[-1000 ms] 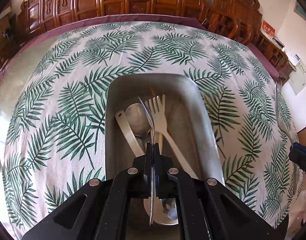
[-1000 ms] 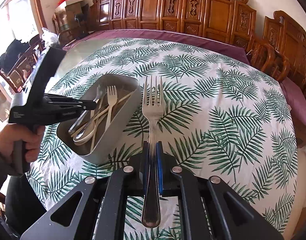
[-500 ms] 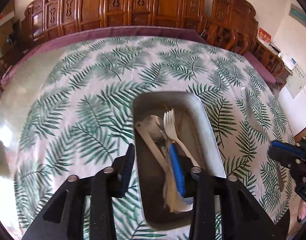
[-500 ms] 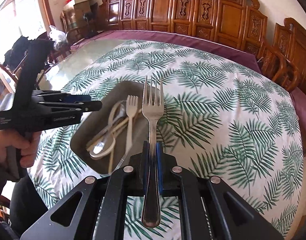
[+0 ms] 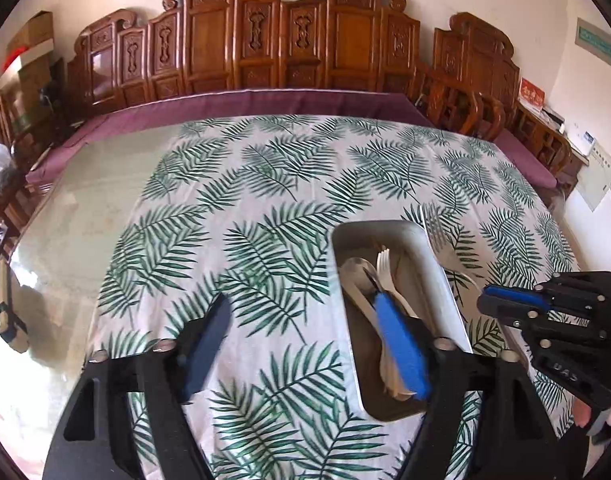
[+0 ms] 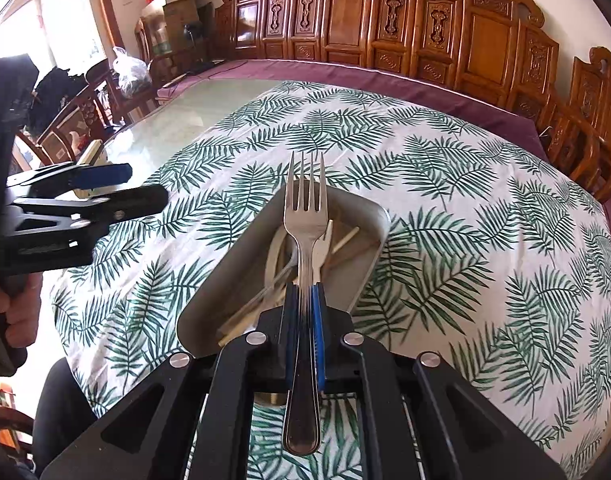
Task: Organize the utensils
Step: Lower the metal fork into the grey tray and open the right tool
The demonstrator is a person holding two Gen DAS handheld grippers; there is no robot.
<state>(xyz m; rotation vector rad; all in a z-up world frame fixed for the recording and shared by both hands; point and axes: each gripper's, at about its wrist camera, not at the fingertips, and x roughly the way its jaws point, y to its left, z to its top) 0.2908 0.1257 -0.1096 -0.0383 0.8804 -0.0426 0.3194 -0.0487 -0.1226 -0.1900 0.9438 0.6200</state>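
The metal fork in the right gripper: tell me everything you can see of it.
The metal fork is shiny steel with four tines and a rounded handle end. The right gripper is shut on its neck between blue pads, tines pointing away, handle end sticking back. It hangs over the grey tray, above the pale utensils inside; whether it touches them is unclear.

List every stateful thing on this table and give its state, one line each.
Left gripper: jaws opening, nothing between them.
Right gripper: shut on the steel fork.
Steel fork: held above the tray, tines forward.
Grey metal rectangular tray: open-topped, on the leaf-print tablecloth, holding utensils.
White plastic fork: lying in the tray.
Metal spoon: lying in the tray.
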